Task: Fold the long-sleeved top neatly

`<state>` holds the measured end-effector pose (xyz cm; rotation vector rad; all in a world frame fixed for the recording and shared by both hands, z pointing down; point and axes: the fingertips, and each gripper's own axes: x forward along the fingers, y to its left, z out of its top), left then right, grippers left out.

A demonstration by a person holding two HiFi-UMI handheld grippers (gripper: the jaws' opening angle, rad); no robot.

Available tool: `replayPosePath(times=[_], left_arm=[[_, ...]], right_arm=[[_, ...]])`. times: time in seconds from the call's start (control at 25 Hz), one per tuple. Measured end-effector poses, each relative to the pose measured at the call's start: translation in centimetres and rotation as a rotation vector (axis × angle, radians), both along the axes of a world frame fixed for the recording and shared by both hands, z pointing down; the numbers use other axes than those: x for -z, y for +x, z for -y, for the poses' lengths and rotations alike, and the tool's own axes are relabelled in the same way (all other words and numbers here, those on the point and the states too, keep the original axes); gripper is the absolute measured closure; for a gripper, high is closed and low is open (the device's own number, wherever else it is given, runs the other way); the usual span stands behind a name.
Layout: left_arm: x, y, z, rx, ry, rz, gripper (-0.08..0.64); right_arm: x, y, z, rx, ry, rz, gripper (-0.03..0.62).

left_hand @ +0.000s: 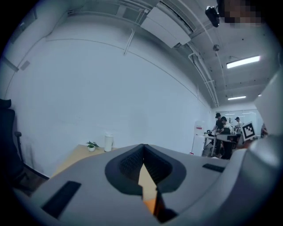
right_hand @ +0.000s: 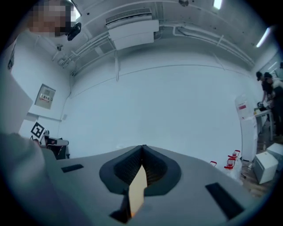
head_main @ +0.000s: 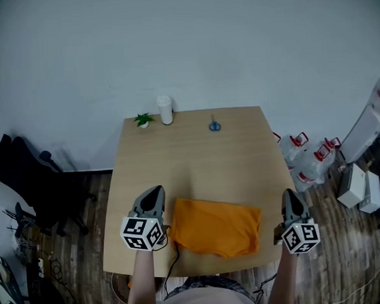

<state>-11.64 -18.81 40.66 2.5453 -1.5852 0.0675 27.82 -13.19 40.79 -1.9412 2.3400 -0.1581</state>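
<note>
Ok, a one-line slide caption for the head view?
Folded orange top near the front edge of the wooden table, flanked by the left gripper and right gripper, both shut and empty.

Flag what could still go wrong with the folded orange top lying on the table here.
1. The orange top lies close to the near edge of the table; a nudge could slide it off.
2. Its outline is uneven, with the right side slanted. The fold may loosen, since the left hand-held gripper and right hand-held gripper are both shut, empty and off it.
3. A dark cable runs by its near left corner and might snag the cloth.
</note>
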Motion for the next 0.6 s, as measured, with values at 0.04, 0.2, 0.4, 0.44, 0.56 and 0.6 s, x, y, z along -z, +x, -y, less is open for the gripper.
replayPosePath(times=[0.04,0.2,0.4,0.44,0.56,0.6], left_arm=[[0.3,-0.1,-0.1,0.009,0.013,0.006,0.558],[0.3,-0.3,-0.9,0.05,0.033,0.057,0.558],[0.5,0.2,-1.4,0.062,0.049,0.061,0.56],[0.6,0.2,-1.4,0.062,0.048,0.055,0.56],[0.7,0.1,-1.3,0.06,0.044,0.049,0.56],[0.6,0.0,-1.3,0.062,0.04,0.042,0.56]], right_arm=[[0.4,0.4,-0.2,-0.026,0.013,0.013,0.583],[1.1,0.9,-1.0,-0.089,0.026,-0.027,0.583],[1.0,1.4,-1.5,-0.137,0.032,-0.1,0.584],[0.9,1.4,-1.6,-0.144,0.03,-0.099,0.584],[0.4,1.7,-1.6,-0.165,0.016,-0.097,0.586],[0.3,1.9,-1.7,-0.171,0.013,-0.093,0.586]])
